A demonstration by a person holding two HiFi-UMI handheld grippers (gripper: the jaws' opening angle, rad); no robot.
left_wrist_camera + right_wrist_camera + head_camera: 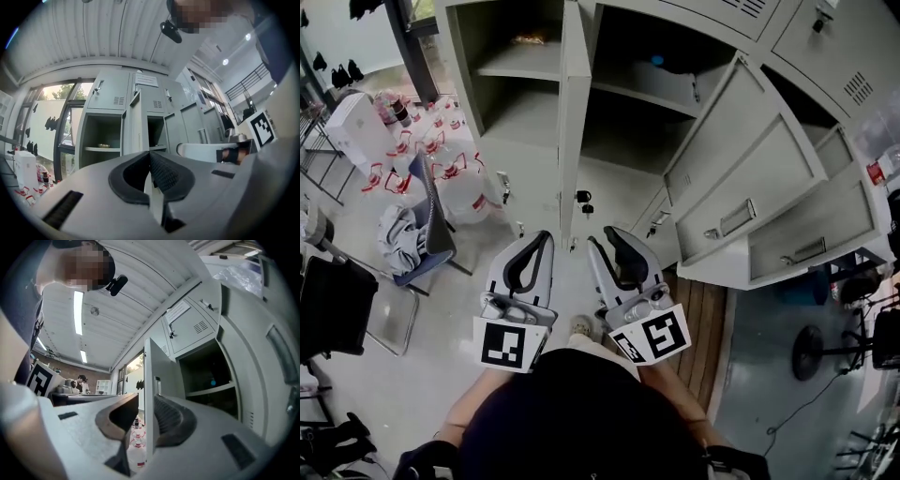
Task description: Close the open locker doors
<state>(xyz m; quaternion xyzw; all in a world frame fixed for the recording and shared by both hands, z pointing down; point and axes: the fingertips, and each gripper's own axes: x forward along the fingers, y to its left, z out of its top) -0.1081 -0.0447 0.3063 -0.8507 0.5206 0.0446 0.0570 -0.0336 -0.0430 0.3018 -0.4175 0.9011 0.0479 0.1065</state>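
A row of grey lockers (825, 47) fills the top of the head view. One tall door (573, 112) stands open edge-on between two open compartments (511, 84) (647, 94). Two more open doors (741, 150) (811, 225) swing out at the right. My left gripper (546, 236) is shut and empty, aimed at the edge-on door (136, 126), short of it. My right gripper (607, 234) is beside it with its jaws open and nothing between them. In the right gripper view the door's edge (150, 376) shows through the gap of the right gripper (146, 397), some way ahead.
Several water bottles (441, 159) stand on the floor at the left, near a chair with a cloth on it (417, 234). A black chair (333, 300) is at the far left. A wooden board (698, 328) and a stand (825, 347) lie at the right.
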